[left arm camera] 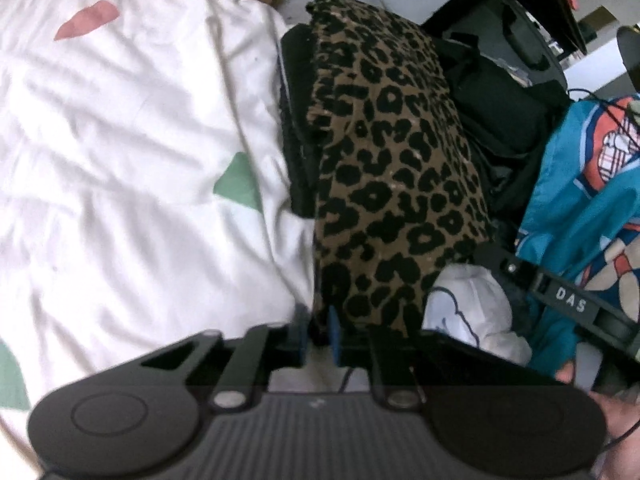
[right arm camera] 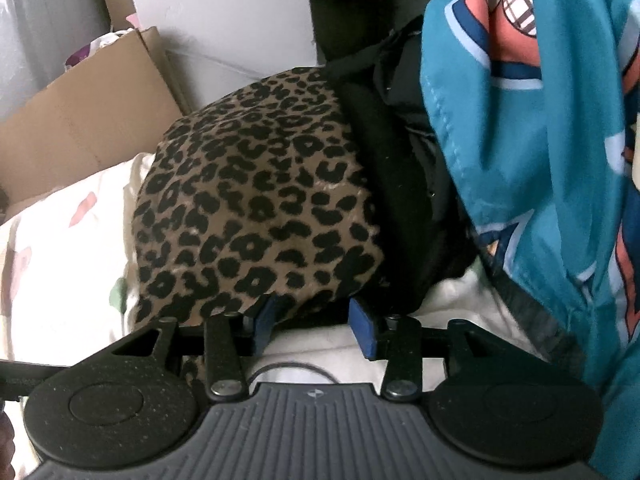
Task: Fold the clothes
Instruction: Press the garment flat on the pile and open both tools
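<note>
Leopard-print garment (left arm camera: 392, 168) runs lengthwise up-frame from my left gripper (left arm camera: 318, 332), pinched shut on its near hem, while my right gripper (right arm camera: 316, 328) gapes half-wide, gripping nothing

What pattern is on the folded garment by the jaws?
Leopard print, black spots on brown; clearest in the right wrist view.

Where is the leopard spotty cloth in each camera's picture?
Left wrist view: the leopard-print garment runs down the middle, from the top to the left gripper, whose jaws are pinched on its near edge.
Right wrist view: it fills the centre-left, just above the right gripper, whose jaws stand apart at its near edge.
Shared landmark: the teal cartoon-print fabric, on the right in both.
</note>
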`<state>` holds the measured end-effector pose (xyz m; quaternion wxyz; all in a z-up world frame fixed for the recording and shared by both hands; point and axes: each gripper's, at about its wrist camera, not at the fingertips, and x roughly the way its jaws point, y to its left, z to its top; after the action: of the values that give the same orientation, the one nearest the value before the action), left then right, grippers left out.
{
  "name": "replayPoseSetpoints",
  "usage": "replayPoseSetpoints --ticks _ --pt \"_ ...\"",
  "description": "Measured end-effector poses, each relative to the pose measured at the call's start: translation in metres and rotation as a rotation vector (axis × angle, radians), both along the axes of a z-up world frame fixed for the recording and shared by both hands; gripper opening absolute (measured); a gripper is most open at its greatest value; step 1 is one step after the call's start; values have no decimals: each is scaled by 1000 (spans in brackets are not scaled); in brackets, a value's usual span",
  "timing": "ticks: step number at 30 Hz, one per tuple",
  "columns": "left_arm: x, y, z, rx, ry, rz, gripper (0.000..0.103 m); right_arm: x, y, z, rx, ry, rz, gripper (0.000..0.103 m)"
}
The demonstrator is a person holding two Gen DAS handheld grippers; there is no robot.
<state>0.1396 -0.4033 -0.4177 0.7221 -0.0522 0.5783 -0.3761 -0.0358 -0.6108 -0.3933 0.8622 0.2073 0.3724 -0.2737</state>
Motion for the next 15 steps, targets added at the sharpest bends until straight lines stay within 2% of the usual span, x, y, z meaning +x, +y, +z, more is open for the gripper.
replayPoseSetpoints --ticks 2,4,6,7,8,12,15 --pt "0 4 4 4 5 16 17 0 2 2 17 -3 -17 68" --pt "2 5 11 21 3 28 24 2 4 7 27 -6 -41 74" --pt "3 6 23 28 -6 43 49 6 7 11 29 0 -50 86" --pt "4 7 30 37 -20 44 57 8 8 13 33 7 -47 88" --pt "5 8 39 48 -41 41 68 11 10 17 38 14 -42 90" --pt "12 15 70 67 -72 12 84 20 14 34 55 40 -35 99" --pt "18 20 93 102 -96 7 95 27 18 51 74 63 -27 101"
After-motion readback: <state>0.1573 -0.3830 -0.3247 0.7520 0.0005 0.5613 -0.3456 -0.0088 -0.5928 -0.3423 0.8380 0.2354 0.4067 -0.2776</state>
